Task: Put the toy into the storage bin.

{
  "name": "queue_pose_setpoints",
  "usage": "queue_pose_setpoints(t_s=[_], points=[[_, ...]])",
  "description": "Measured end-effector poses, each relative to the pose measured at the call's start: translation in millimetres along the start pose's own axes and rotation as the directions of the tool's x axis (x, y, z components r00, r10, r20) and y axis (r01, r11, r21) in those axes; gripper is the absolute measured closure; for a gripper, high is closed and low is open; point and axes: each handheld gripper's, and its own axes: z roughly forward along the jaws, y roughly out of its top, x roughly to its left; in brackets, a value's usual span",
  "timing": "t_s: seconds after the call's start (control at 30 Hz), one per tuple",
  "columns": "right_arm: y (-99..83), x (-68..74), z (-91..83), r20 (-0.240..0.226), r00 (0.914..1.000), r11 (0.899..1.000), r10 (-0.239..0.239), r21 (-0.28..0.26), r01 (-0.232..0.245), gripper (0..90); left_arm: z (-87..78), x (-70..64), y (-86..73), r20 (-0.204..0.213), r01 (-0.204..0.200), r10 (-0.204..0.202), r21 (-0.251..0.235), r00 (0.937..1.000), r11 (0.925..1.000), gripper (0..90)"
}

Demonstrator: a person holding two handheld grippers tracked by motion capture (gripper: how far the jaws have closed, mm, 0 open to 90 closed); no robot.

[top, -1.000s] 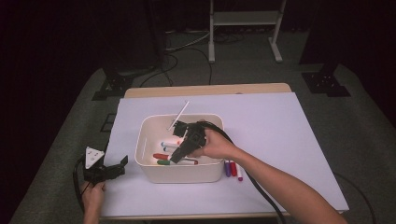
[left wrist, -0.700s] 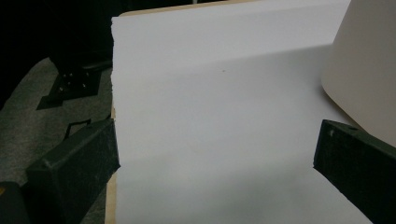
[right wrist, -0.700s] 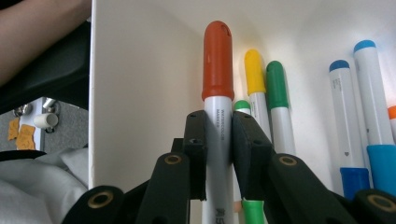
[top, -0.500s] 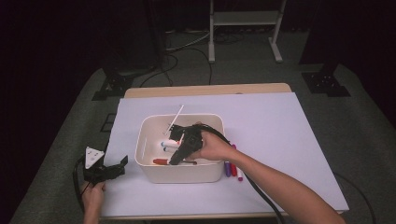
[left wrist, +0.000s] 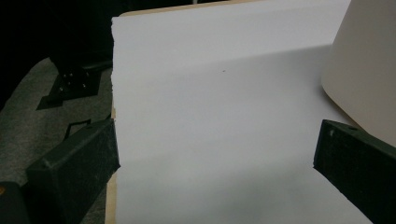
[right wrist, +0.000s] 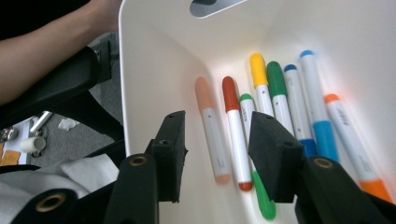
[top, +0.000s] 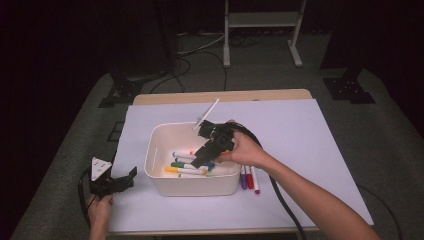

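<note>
Two black jaws of the left gripper (left wrist: 215, 172) rise from the bottom corners, set wide apart with nothing between them. Under them lies a white paper sheet (left wrist: 219, 107) that covers a table. The left jaw sits at the sheet's left edge, where a thin strip of pale wooden tabletop (left wrist: 110, 205) shows. A cream bin (left wrist: 364, 70) stands on the sheet's right side, its curved wall just behind the right jaw. Beyond the sheet's left edge lie grey carpet (left wrist: 28, 126) and a dark metal stand foot (left wrist: 70, 86).

Metal stand (top: 260, 20) beyond the table (top: 220, 96)
</note>
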Motion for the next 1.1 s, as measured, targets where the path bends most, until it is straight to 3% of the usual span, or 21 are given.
queue_pose_setpoints(t_s=[0.33, 0.6, 0.87, 1.1], points=[[-35.3, -6.7, -55.3, 0.072, 0.9958, 0.994, 0.057, -0.098, -0.050, 50.1, 0.4, -0.3, 0.1, -0.001, -0.004, 0.004, 0.002, 1.0000, 1.0000, 0.0], [-68.9, -15.7, -88.8, 0.110, 0.9861, 0.981, 0.125, -0.164, -0.106, 48.5, 0.4, -0.3, 0.2, -0.004, -0.012, 0.012, 0.007, 0.9999, 0.9999, 0.0], [-102.1, -22.9, -106.7, 0.132, 0.9760, 0.968, 0.174, -0.202, -0.145, 47.3, 0.3, -0.5, 0.1, -0.004, -0.015, 0.015, 0.006, 0.9999, 0.9999, 0.0], [-128.6, -31.6, -109.1, 0.132, 0.9657, 0.958, 0.223, -0.215, -0.192, 46.3, 0.6, -0.7, 0.0, -0.004, -0.010, 0.010, 0.003, 0.9999, 0.9999, 0.0]])
